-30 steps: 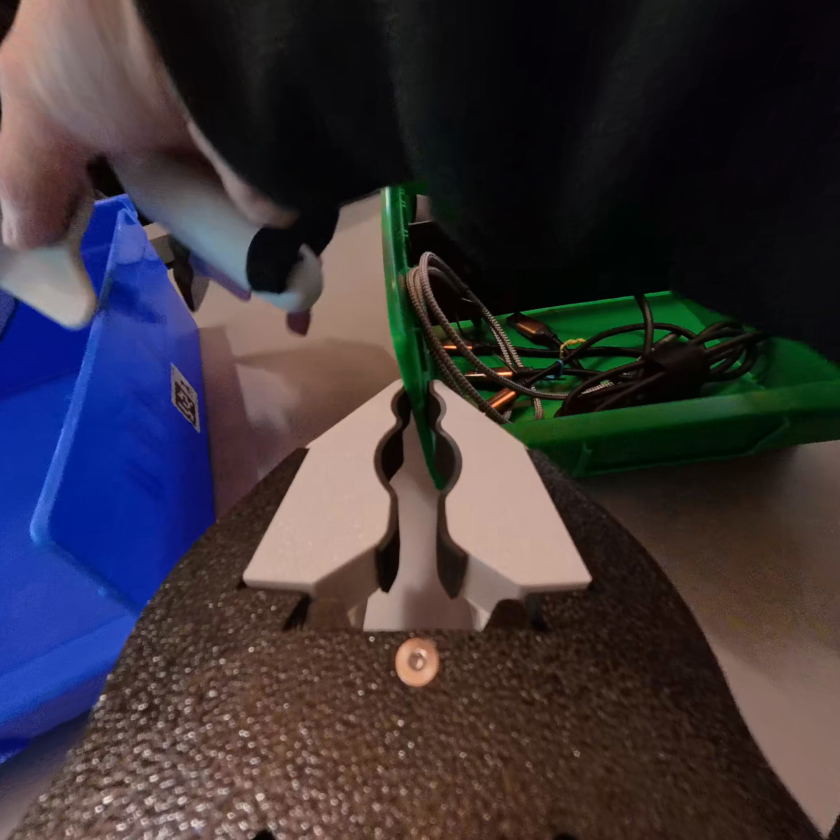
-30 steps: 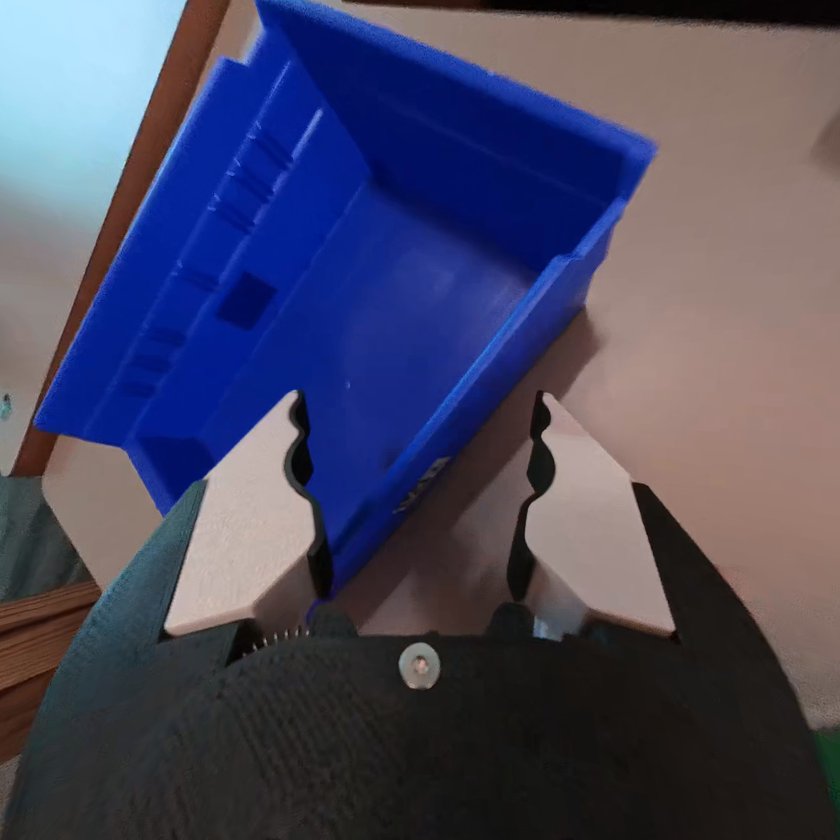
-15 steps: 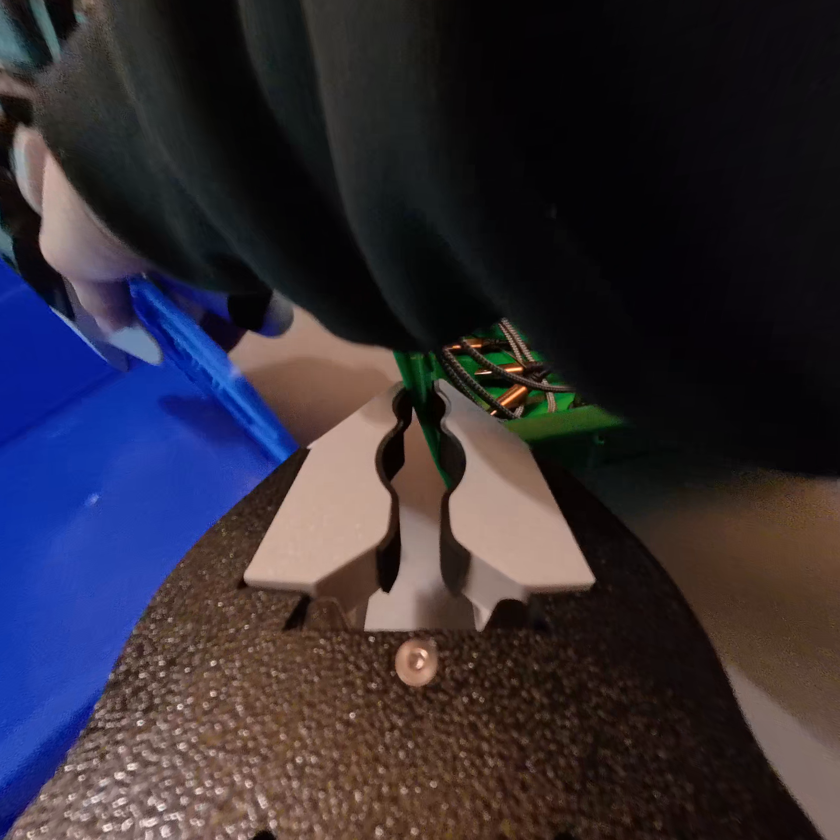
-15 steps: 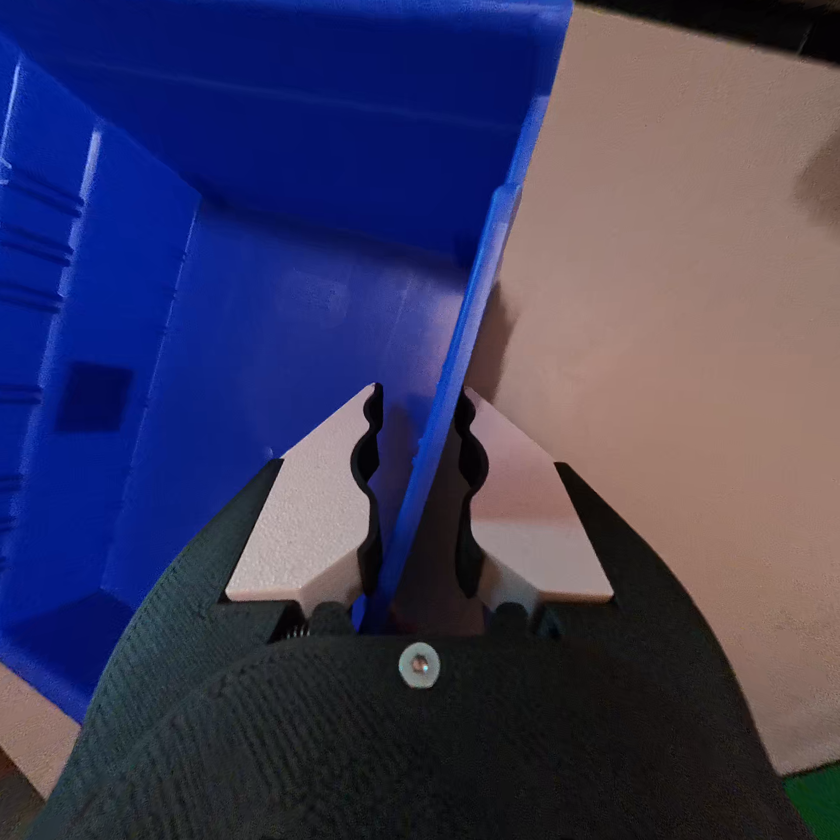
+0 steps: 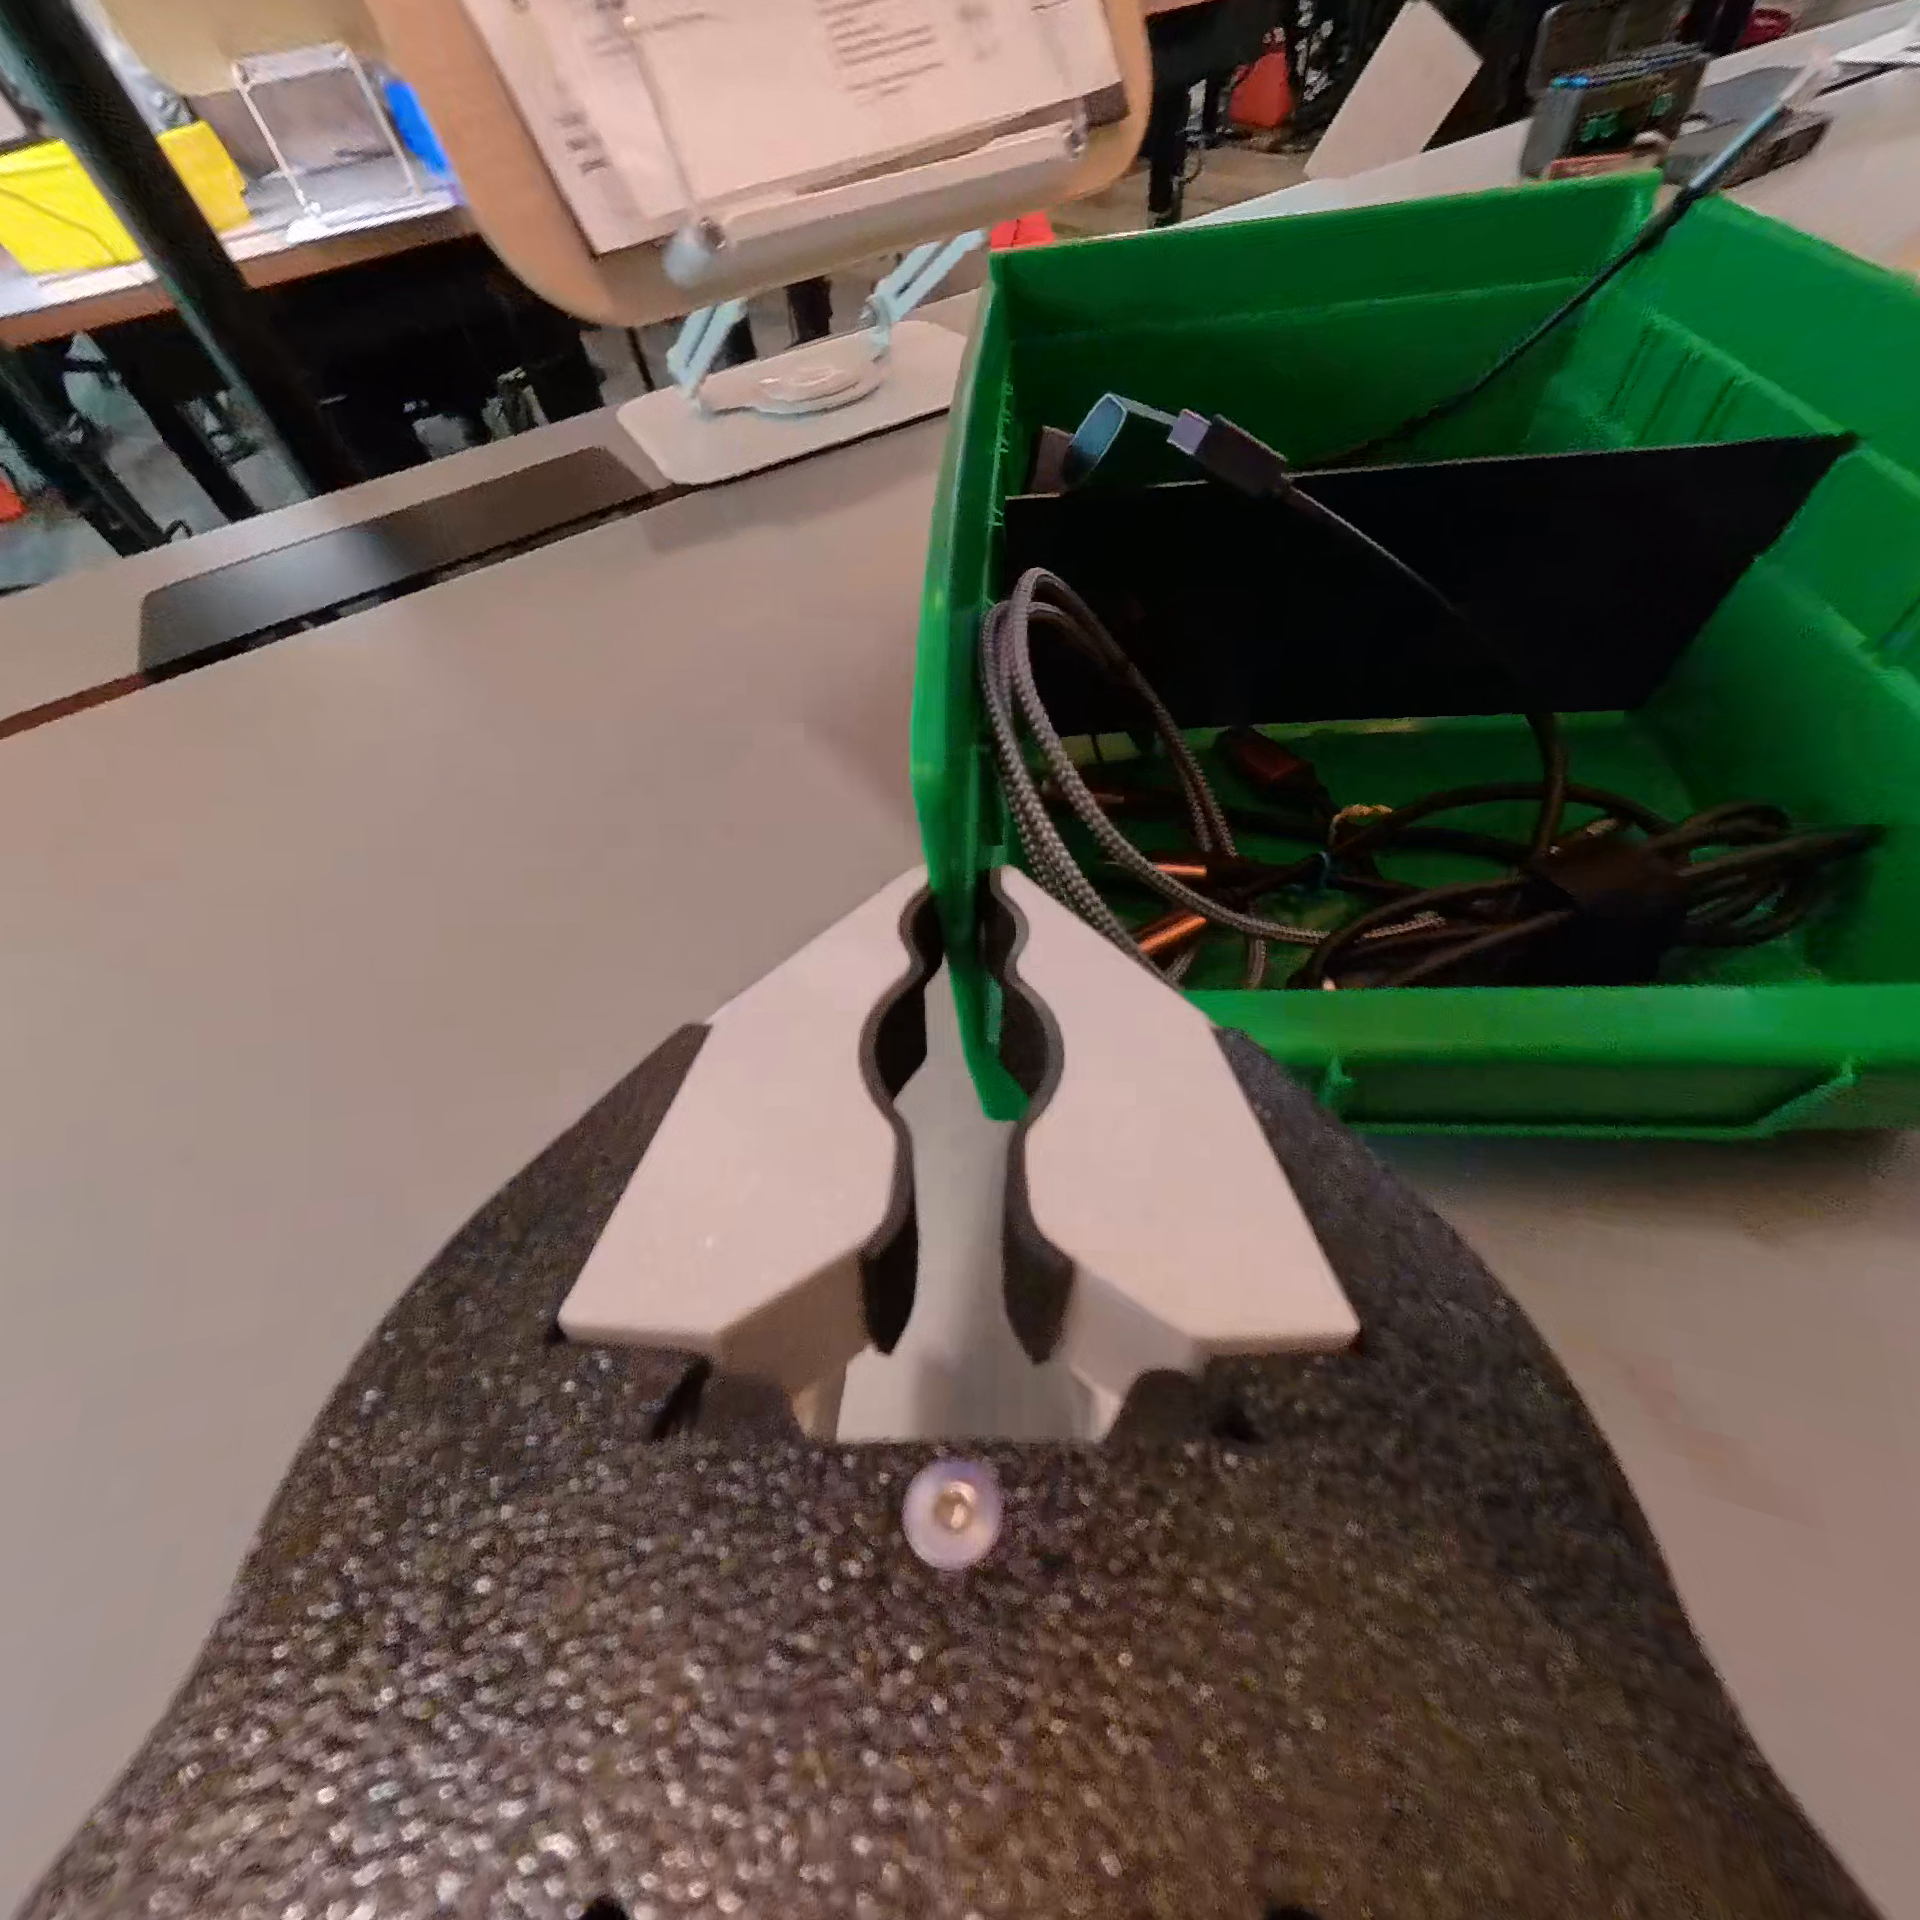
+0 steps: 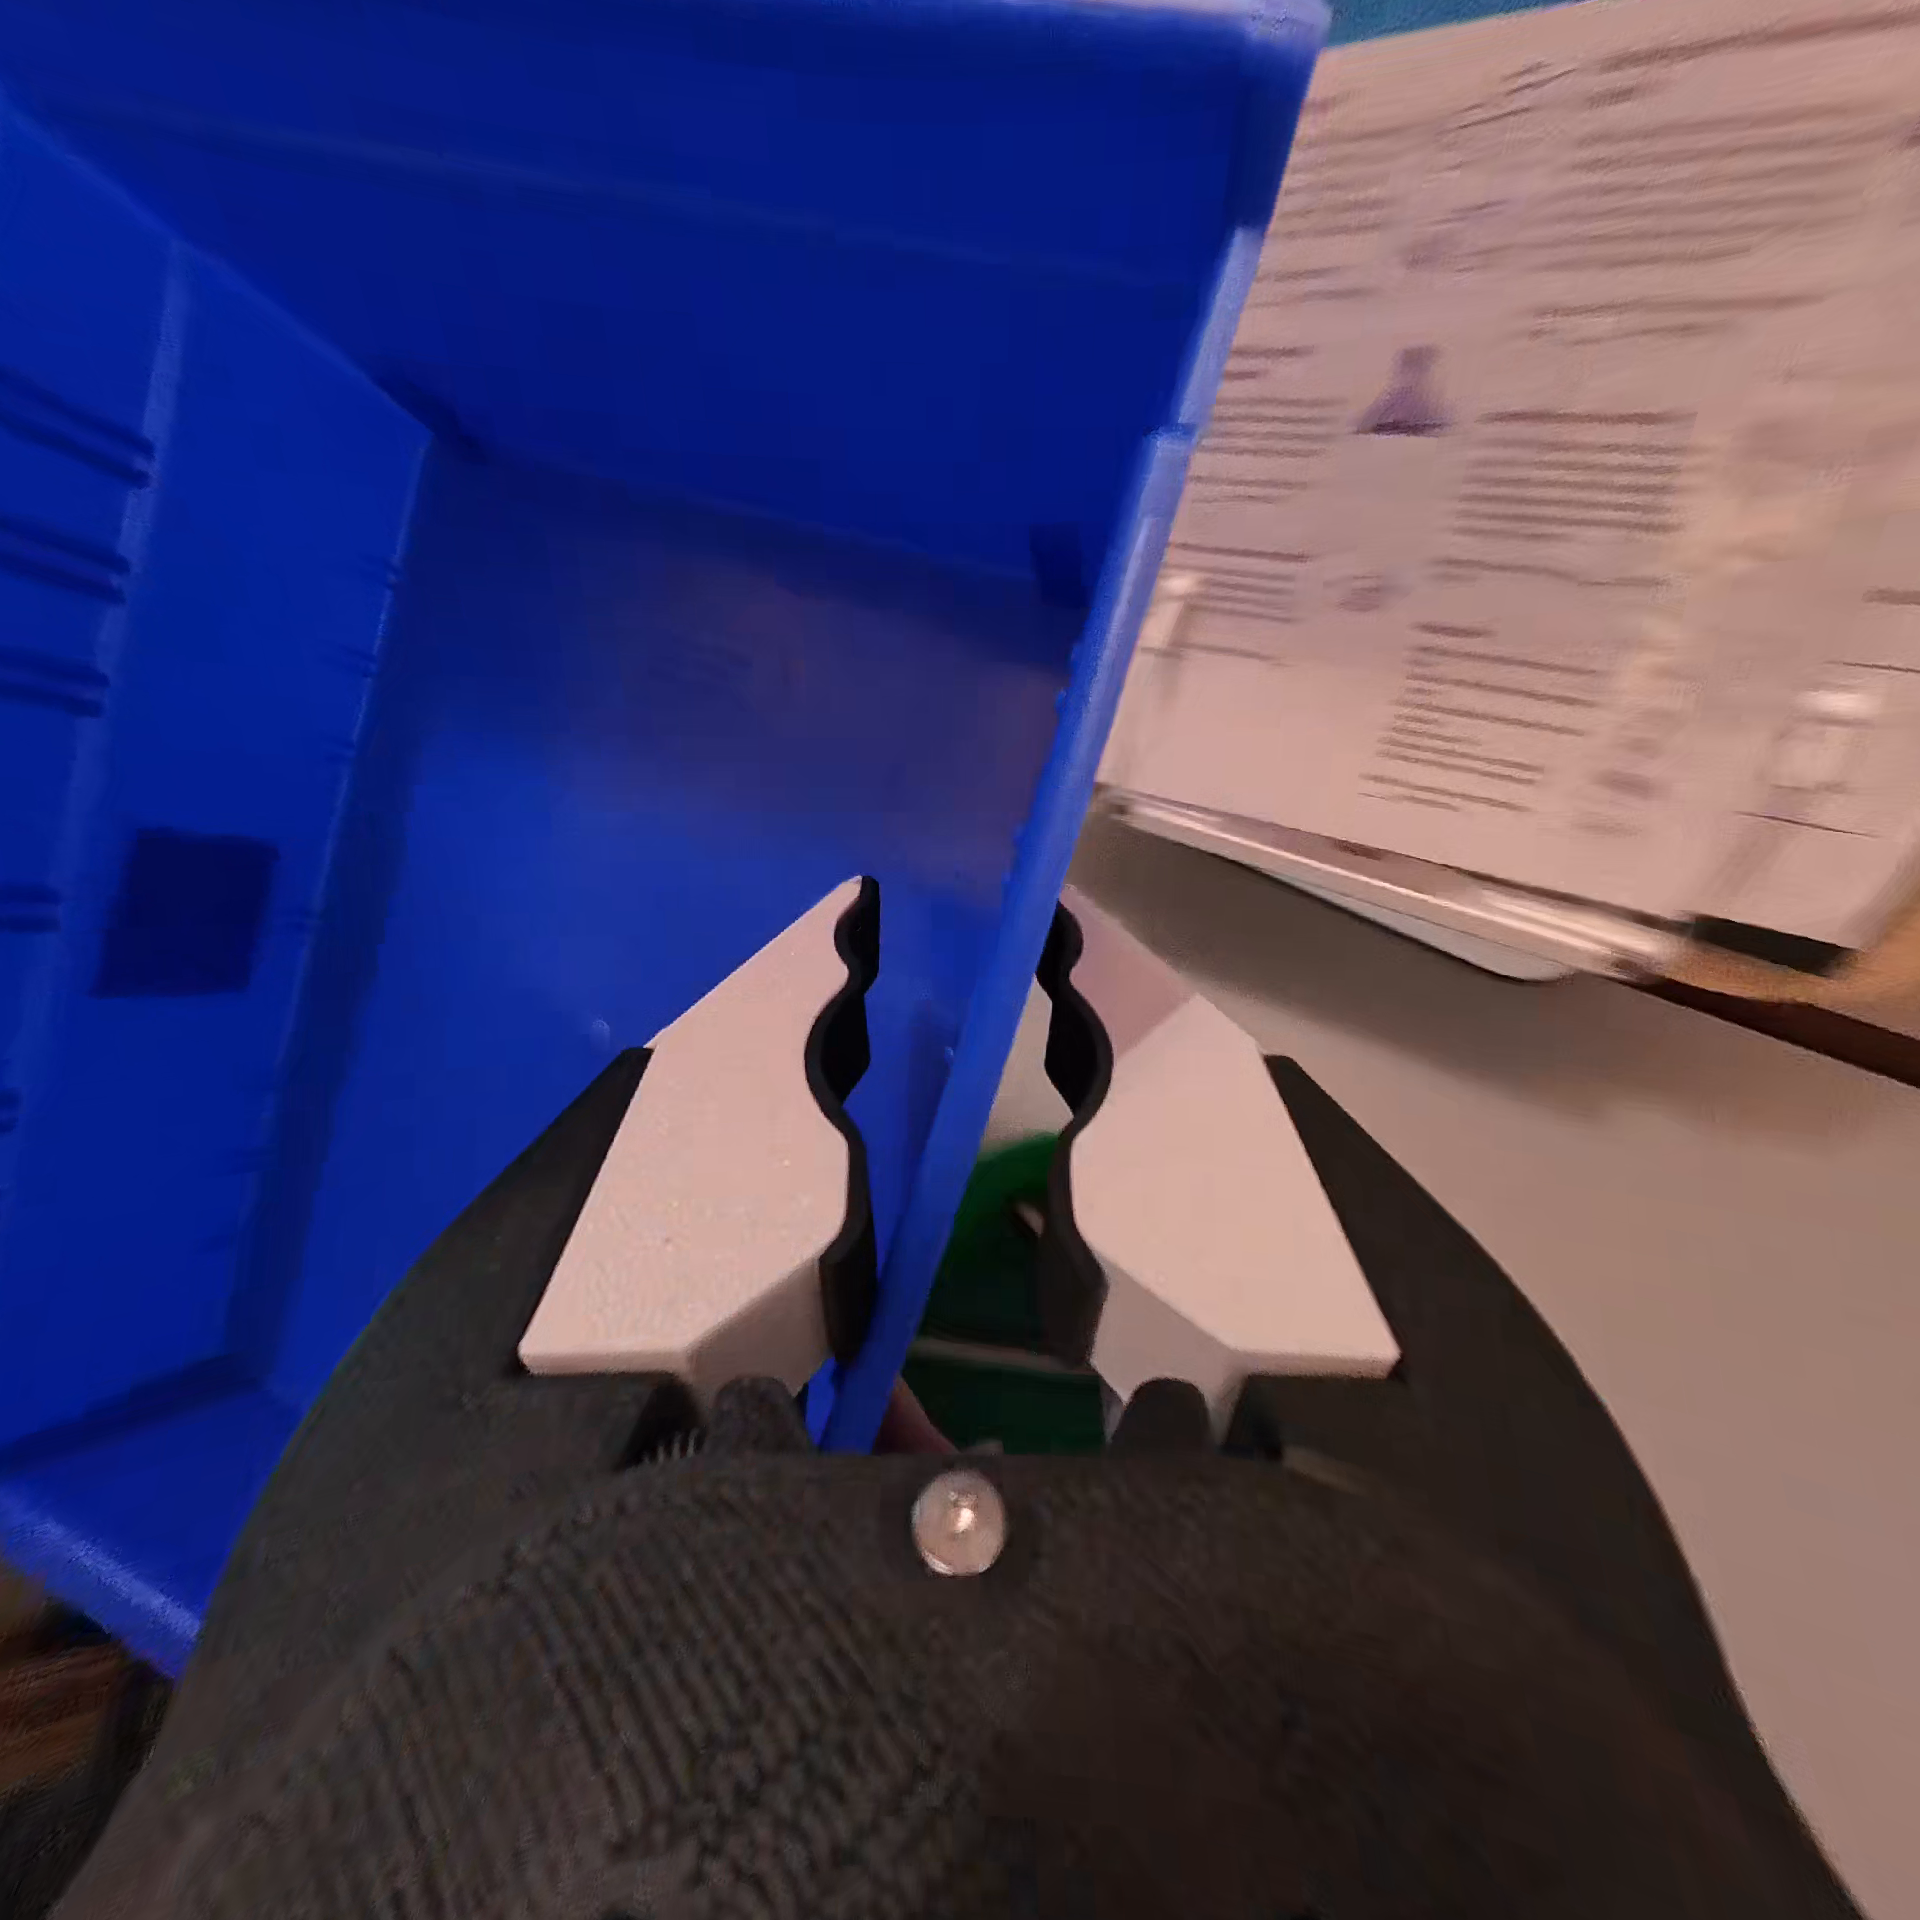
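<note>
In the left wrist view my left gripper (image 5: 961, 914) is shut on the near left wall of a green bin (image 5: 1558, 1049) that sits on the grey table (image 5: 416, 935). The bin holds tangled black and braided cables (image 5: 1351, 883) and a black divider panel (image 5: 1455, 582). In the right wrist view my right gripper (image 6: 961, 925) is shut on the side wall of an empty blue bin (image 6: 520, 623), which it holds lifted and tilted. The blue wall runs between both fingers. A bit of green shows below that gripper.
A tan board with printed sheets under a clear cover (image 5: 779, 114) stands on a light stand beyond the table; it also shows blurred in the right wrist view (image 6: 1558, 499). A black strip (image 5: 364, 561) lies on the far table. Benches with yellow bins (image 5: 62, 197) stand behind. The grippers' ends are close to 35 cm from one another.
The right gripper closed on the blue bin's wall and lifted it off the table. The dark sleeve and hand that covered the left view have gone; the blue bin has left that view.
</note>
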Demonstrator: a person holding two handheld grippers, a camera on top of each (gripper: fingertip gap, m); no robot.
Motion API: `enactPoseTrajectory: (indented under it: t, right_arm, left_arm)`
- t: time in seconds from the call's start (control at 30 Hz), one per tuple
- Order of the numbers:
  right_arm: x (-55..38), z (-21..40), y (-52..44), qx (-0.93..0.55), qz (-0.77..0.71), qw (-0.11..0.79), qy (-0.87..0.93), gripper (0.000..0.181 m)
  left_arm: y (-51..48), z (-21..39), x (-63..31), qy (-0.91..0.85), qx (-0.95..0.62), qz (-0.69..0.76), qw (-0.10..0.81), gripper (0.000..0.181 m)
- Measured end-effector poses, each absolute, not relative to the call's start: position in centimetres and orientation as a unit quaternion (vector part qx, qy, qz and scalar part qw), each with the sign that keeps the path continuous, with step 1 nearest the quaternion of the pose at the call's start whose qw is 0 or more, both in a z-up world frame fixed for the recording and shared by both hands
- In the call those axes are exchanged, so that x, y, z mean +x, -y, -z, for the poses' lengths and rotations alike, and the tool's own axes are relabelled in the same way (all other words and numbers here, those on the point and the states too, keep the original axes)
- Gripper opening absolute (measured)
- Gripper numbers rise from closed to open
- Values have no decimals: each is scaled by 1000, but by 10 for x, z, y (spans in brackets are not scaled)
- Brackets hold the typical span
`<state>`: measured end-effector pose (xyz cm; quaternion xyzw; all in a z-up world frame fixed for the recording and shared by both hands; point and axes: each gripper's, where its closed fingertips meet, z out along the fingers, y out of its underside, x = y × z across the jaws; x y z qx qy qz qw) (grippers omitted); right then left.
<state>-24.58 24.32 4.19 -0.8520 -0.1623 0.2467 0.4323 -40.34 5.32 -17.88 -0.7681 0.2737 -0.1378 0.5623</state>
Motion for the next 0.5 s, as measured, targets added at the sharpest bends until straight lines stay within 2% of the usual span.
enactPoseTrajectory:
  t: [0.13,0.3,0.5]
  right_arm:
    - [-136,-26,-226,-871,-187,436,127,30]
    - [-32,53,-195,-909,-156,378,84,30]
    - [34,137,-165,-934,-159,318,28,30]
  left_arm:
    - [-63,179,-450,-219,-790,129,558,6]
    - [-67,179,-522,-140,-808,118,560,6]
    - [-60,178,-598,-50,-812,90,574,4]
